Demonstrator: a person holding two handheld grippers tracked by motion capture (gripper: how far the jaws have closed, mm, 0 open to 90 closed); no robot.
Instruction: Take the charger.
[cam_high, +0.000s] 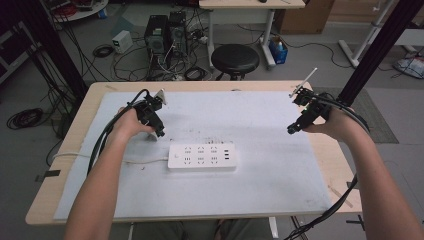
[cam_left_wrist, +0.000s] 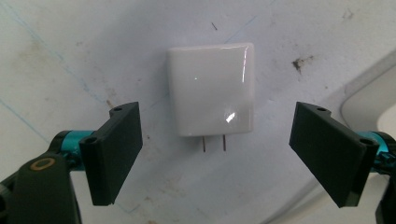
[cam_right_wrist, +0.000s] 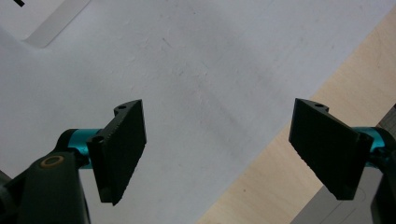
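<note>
Charger lined up for pickup

The left gripper (cam_left_wrist: 217, 158) was held wide apart over the white charger (cam_left_wrist: 211, 88); closing was judged next. The right gripper (cam_right_wrist: 217, 154) was held spread, empty.

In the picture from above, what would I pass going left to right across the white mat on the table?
Left hand → left gripper → white power strip → right gripper → right hand.

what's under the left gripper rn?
A white plug adapter lies flat on the white mat between the open left gripper jaws, two prongs showing. Its underside is hidden.
</note>
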